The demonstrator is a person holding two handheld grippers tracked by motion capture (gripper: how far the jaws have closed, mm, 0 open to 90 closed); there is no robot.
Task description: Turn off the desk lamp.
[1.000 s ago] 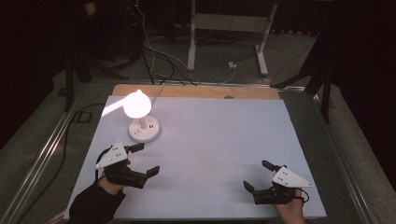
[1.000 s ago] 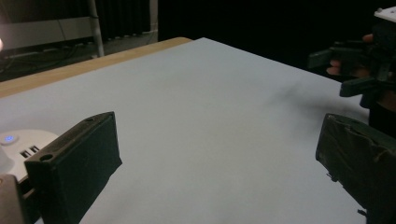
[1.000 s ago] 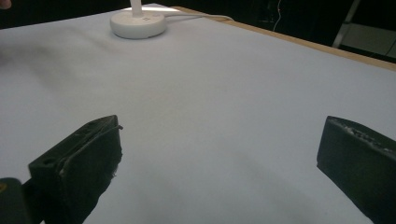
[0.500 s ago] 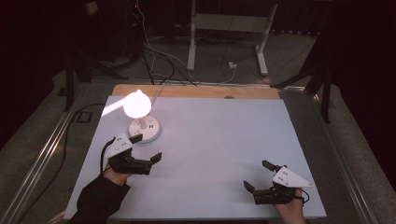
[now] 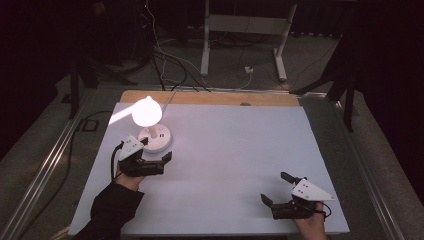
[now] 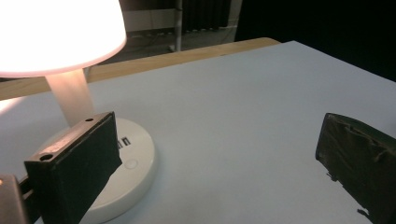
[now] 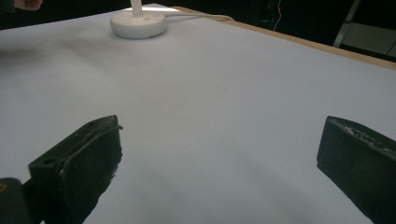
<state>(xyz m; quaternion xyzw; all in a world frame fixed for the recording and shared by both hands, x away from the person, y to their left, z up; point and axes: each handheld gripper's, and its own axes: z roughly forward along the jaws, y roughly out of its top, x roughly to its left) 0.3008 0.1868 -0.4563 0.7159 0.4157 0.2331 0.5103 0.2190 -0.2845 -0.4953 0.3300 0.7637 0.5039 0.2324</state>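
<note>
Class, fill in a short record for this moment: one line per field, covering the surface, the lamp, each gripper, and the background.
surface: white table top, wooden edge at the far side
lamp: white lamp, lit, round base with buttons, at the far left of the table
left gripper: left gripper, jaws open, right beside the lamp's base
right gripper: right gripper, jaws open, near right corner, nothing between the jaws
background: dark floor with cables and a metal stand
</note>
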